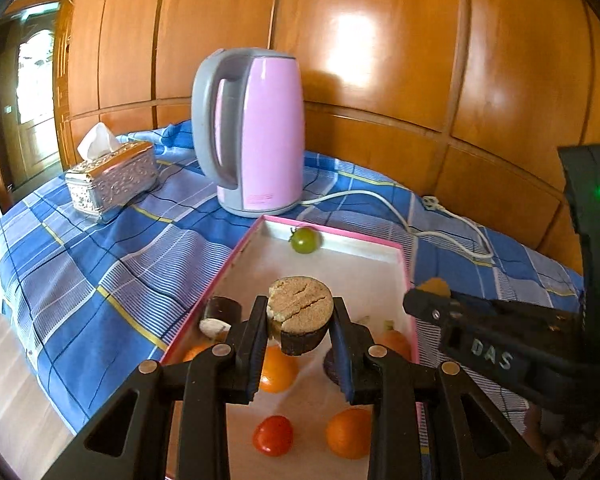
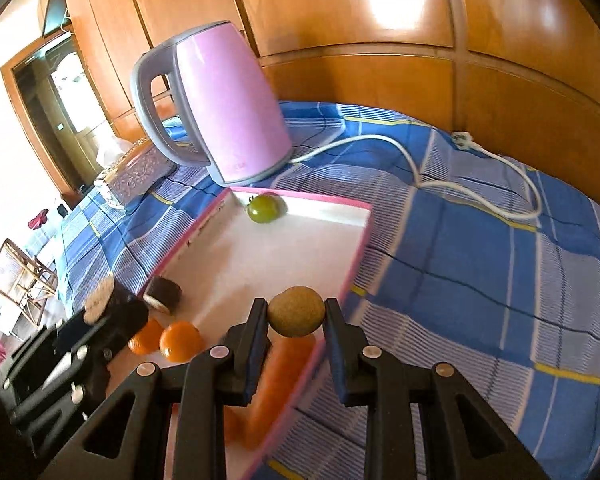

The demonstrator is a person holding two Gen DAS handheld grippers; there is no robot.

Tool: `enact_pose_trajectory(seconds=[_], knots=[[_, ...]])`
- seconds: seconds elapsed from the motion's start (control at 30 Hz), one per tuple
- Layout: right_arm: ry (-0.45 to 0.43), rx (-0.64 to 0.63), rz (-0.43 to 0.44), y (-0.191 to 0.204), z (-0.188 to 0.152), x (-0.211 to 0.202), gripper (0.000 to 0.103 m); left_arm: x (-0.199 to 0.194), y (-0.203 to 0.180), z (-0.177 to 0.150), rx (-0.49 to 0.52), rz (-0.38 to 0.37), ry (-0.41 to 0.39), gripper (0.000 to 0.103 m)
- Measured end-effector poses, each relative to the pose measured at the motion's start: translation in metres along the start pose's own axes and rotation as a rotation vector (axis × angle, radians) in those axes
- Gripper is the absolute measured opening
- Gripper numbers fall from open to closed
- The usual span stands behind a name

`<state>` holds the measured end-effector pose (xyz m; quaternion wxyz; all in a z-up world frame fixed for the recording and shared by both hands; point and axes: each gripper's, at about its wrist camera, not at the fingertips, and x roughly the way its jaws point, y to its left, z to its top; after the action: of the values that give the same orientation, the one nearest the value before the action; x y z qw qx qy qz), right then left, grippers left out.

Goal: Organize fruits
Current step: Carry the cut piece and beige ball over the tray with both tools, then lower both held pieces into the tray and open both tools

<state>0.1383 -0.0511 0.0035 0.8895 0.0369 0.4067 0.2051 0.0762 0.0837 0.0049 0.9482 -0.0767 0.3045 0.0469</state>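
Fruits lie in a pink-rimmed tray (image 1: 407, 264) on the blue checked cloth (image 1: 100, 264). Left gripper (image 1: 300, 322) is clamped on a brown cylinder with a cracked tan top (image 1: 300, 304), held above the tray. Right gripper (image 2: 296, 314) pinches a small tan ball (image 2: 296, 311) over the tray's 3 o'clock rim. Green tomato (image 1: 304, 240) sits at the tray's 12 o'clock end, just before the pink kettle (image 1: 260, 132).
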Motion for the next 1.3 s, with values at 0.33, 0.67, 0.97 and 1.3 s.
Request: enact_pose_trajectory(seconds=[0.33, 0.67, 0.97, 1.3], knots=[[0.033, 0.032, 0.034, 0.008, 0.004, 0.026, 0.033, 0.018, 0.017, 0.001, -0.028, 0.026, 0.036, 0.030], [0.013, 0.062, -0.017, -0.004, -0.030, 0.006, 0.033, 0.037, 0.014, 0.003, -0.008, 0.053, 0.065, 0.030], [-0.022, 0.051, -0.045, -0.006, -0.039, -0.011, 0.033, 0.039, 0.007, 0.009, 0.009, 0.055, 0.053, 0.030], [-0.031, 0.049, -0.057, -0.005, -0.045, -0.016, 0.033, 0.034, 0.003, 0.013, 0.017, 0.056, 0.028, 0.038]])
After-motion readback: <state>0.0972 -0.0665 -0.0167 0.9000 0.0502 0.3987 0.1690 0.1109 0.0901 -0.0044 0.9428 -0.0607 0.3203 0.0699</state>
